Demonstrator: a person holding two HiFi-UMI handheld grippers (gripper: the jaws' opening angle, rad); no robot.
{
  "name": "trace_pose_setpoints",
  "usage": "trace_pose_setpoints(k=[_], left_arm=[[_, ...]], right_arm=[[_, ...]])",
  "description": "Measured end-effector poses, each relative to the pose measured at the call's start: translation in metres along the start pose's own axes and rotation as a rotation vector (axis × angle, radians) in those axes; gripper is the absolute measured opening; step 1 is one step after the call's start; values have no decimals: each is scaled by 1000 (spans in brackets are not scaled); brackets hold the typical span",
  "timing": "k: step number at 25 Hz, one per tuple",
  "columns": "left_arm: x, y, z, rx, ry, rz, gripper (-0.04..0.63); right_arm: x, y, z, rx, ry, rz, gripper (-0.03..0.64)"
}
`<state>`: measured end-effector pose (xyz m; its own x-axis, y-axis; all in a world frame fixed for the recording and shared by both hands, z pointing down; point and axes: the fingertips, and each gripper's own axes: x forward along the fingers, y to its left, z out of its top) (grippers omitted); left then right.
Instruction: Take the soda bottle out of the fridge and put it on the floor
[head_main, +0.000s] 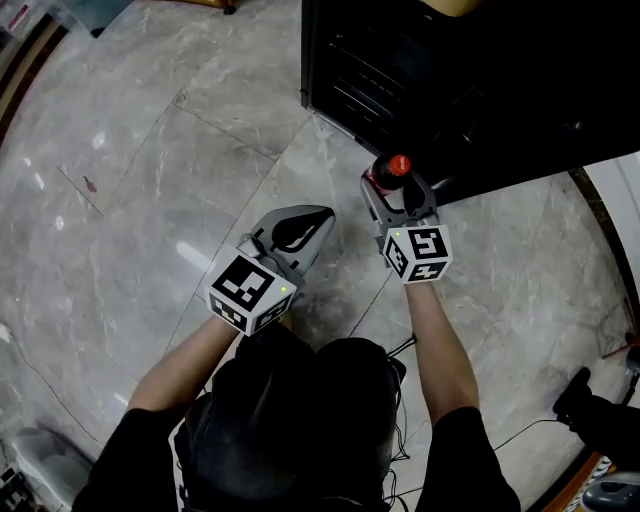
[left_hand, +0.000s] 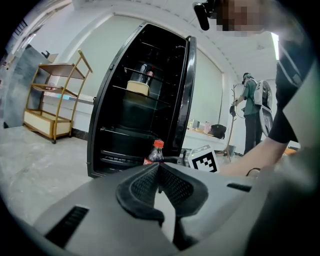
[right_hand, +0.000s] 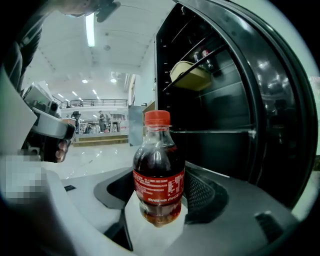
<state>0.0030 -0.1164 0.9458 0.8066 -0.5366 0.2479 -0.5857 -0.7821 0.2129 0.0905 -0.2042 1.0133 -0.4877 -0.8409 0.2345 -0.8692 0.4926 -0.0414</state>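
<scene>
Currently the right gripper (head_main: 400, 192) is holding the soda bottle (right_hand: 158, 170) upright, jaws clamped on its lower body, probably so it is meeting the floor (head_main: 150, 200) base-first. The bottle is sitting outside the fridge (head_main: 470, 90), which is standing open at twelve o'clock. The left gripper (head_main: 316, 216), jaws together and empty, is idling at nine o'clock. A pale tub (left_hand: 138, 88) is resting on an upper shelf.

The clear plastic soda bottle (right_hand: 158, 170) holds dark brown cola under a red cap and a white-printed red label, the open fridge (left_hand: 145, 100) is glossy black, the stone floor (head_main: 150, 200) is pale grey with darker veins, and the left gripper (head_main: 322, 215) and right gripper (head_main: 398, 185) are grey with white, black-patterned cubes.
</scene>
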Motion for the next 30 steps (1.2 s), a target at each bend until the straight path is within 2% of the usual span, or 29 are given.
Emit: trace_pose_setpoints(k=[7, 17, 30], left_arm=[[15, -1, -39, -18, 19, -19, 6], [21, 4, -72, -49, 39, -33, 6], [18, 11, -89, -99, 51, -20, 6]], right_arm=[[0, -5, -66, 35, 48, -26, 313], [11, -1, -139, 68, 105, -79, 312], [9, 2, -145, 66, 45, -106, 313]])
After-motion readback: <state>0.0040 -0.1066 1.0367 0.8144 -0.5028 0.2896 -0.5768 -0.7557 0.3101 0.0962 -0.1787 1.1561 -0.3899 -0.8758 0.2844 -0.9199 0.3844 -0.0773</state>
